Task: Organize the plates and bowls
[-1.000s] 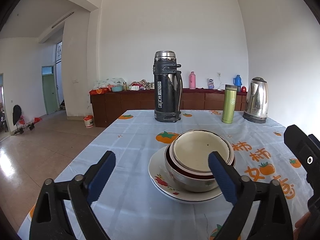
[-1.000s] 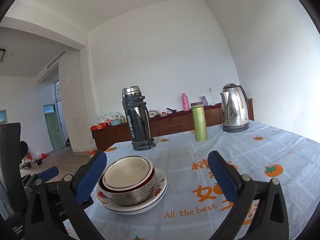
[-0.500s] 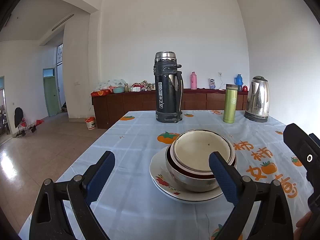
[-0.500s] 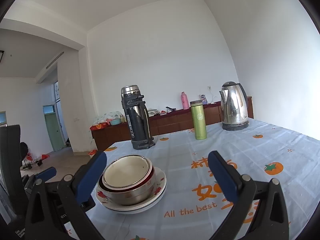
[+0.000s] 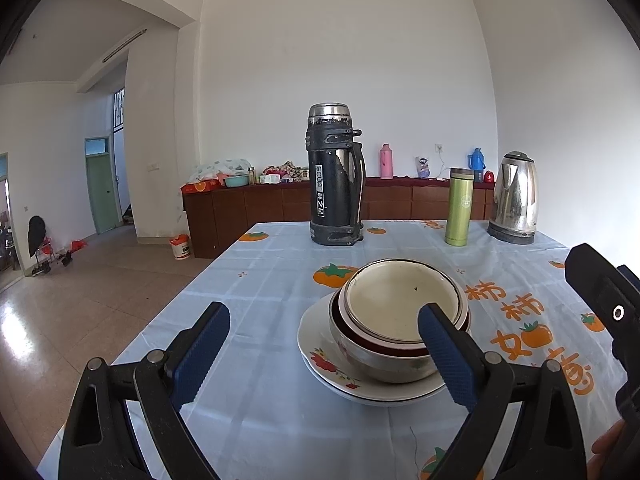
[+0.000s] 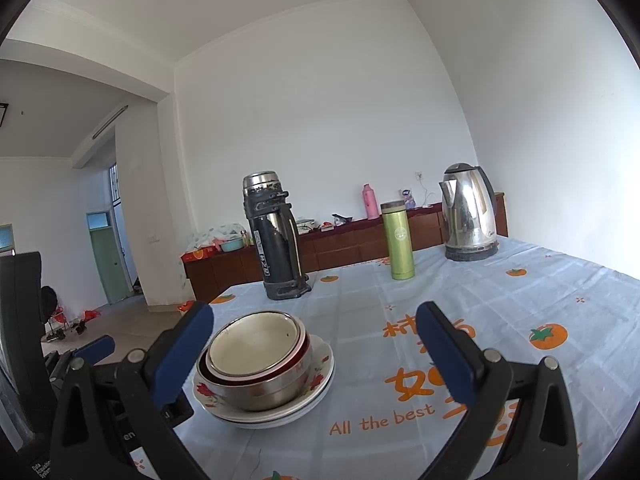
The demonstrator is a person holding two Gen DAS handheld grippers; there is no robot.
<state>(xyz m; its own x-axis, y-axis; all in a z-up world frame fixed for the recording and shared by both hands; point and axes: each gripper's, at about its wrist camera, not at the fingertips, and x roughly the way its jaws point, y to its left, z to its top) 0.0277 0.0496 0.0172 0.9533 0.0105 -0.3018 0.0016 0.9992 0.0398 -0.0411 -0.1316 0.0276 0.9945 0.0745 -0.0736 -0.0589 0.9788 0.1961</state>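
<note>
2 low wrist cams, prob. sharing bowls (image 5: 400, 320).

Black flask (image 5: 335, 176), green tumbler (image 5: 460, 206), kettle (image 5: 514, 198), perhaps steel

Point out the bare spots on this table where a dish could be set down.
The tablecloth lies bare right of the stacked bowls and plates, up to the kettle and green flask. A second bare strip sits left of the stack toward the table edge. It is crowded along the far edge, with the black thermos.

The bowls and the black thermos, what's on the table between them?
Only bare tablecloth with a printed orange fruit lies between the stacked bowls and the black thermos, in the left wrist view.
</note>
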